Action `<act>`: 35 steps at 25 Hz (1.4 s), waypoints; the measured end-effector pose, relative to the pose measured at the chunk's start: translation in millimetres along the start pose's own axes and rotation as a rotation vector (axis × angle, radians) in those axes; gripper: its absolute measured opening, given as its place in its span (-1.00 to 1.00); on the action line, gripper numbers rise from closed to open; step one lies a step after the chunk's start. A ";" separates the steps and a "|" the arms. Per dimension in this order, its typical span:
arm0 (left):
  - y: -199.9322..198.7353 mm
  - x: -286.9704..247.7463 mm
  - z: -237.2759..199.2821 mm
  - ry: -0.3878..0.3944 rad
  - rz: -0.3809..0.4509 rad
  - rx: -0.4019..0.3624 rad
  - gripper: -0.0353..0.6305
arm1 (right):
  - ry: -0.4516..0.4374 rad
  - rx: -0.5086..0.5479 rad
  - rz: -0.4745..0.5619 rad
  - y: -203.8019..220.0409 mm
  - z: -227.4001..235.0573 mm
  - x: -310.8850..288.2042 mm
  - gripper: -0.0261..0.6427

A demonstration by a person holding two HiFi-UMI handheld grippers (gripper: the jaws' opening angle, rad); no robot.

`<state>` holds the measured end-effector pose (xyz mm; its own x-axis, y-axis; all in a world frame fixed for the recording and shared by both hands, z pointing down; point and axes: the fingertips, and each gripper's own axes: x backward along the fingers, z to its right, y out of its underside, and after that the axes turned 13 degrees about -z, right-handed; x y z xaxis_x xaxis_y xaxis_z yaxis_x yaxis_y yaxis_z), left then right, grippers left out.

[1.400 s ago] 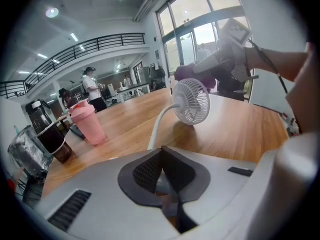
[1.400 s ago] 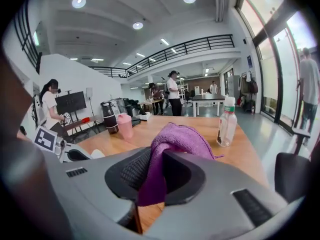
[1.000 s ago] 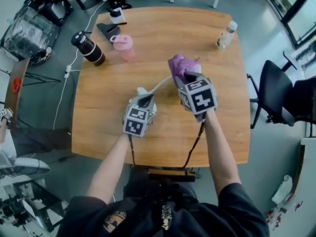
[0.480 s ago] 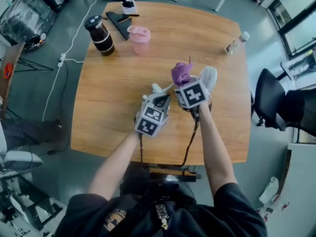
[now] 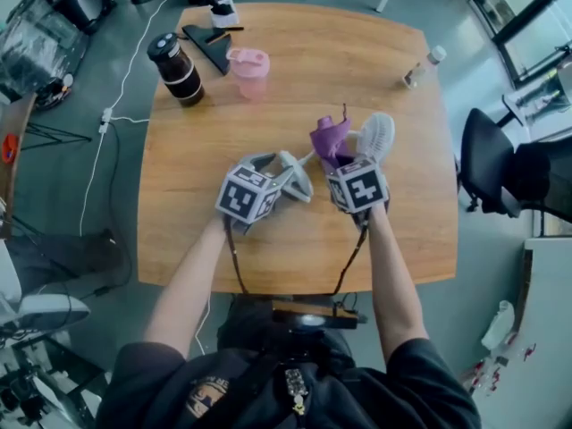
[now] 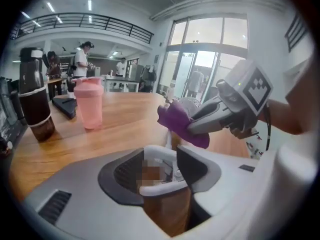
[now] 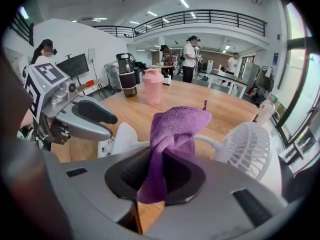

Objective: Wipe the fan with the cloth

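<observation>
A small white fan (image 5: pixel 377 135) stands on the wooden table (image 5: pixel 206 248), its round grille (image 7: pixel 247 149) at the right and its thin neck running left to the base (image 7: pixel 122 136). My right gripper (image 5: pixel 338 155) is shut on a purple cloth (image 5: pixel 331 135), which bunches up above the jaws (image 7: pixel 175 126) just left of the grille. My left gripper (image 5: pixel 284 172) is opening at the fan's base. The white base (image 6: pixel 160 184) lies between the spread jaws, and I see no pad pressing on it.
A pink cup (image 5: pixel 250 68), a dark flask (image 5: pixel 177 68) and a black stand (image 5: pixel 210 43) sit at the table's far left. A clear bottle (image 5: pixel 420 65) stands at the far right. A black chair (image 5: pixel 487 164) is beside the right edge. People stand far off.
My left gripper's jaws have spread apart and it has drawn back to the left from the fan's base. The right gripper has come down with the cloth beside the fan's grille.
</observation>
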<state>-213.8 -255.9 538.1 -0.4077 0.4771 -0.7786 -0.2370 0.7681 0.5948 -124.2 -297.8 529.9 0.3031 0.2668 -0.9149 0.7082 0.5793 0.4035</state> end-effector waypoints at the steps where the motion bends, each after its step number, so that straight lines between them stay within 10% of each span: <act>1: 3.4 -4.2 2.8 0.025 -0.028 -0.015 -0.24 | 0.002 -0.007 0.005 1.7 0.4 1.8 -0.69; 7: 16.9 -27.6 22.0 0.162 -0.133 -0.088 0.00 | 0.007 -0.054 0.001 15.1 1.5 5.0 -0.69; 13: 15.2 -30.3 43.8 0.166 -0.135 -0.180 -0.22 | -0.011 -0.096 -0.010 32.6 -5.2 1.3 -0.69; 21: 8.0 -21.4 56.5 -0.067 -0.116 -0.489 -0.27 | -0.076 -0.128 0.012 57.6 -27.8 4.7 -0.69; 35: 19.7 -7.9 116.8 -0.150 -0.074 -0.804 -0.65 | 0.037 -0.221 0.204 97.4 -31.0 84.9 -0.69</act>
<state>-112.3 -194.7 532.6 -0.2573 0.5328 -0.8062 -0.8416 0.2865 0.4579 -49.3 -194.8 492.0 0.3988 0.4202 -0.8151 0.4782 0.6632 0.5758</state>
